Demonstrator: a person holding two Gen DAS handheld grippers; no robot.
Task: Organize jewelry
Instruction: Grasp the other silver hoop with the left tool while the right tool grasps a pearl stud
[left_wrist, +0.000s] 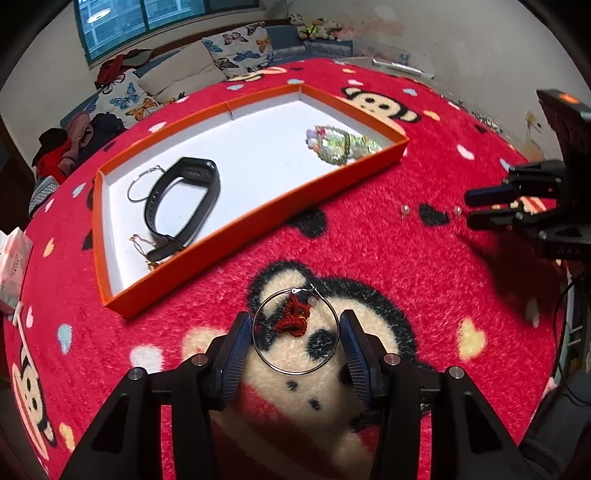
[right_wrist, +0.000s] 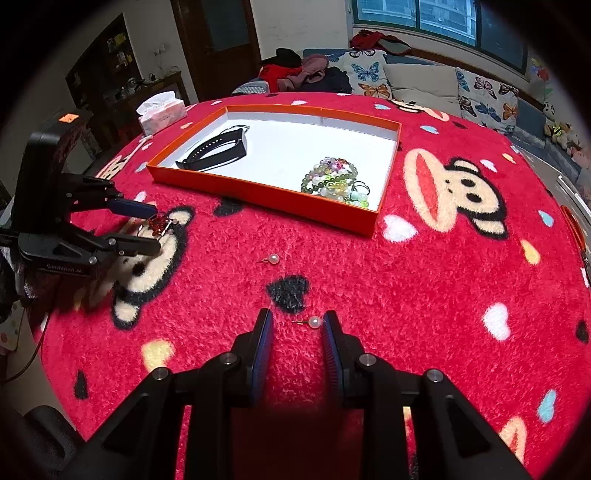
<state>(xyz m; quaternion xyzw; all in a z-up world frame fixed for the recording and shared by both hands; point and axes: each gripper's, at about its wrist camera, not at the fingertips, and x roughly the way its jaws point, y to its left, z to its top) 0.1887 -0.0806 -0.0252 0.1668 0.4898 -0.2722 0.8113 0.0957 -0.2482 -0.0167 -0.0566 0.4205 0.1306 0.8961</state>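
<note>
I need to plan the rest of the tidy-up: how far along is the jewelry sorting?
Done: the black wristband, bead bracelets, a thin hoop and a chain lie in the orange tray. In hand: the left gripper brackets the hoop earring with the red charm; the right gripper straddles a pearl stud, not clamped. Left: those, plus the other pearl stud.

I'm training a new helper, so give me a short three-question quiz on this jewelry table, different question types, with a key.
1. True or false: the black wristband lies inside the orange tray.
2. How many pearl studs lie on the red blanket?
3. The left gripper straddles: A) hoop earring B) bead bracelets C) tissue pack

Key: 1 true. 2 two, a far stud and a near stud by the right gripper. 3 A.
</note>
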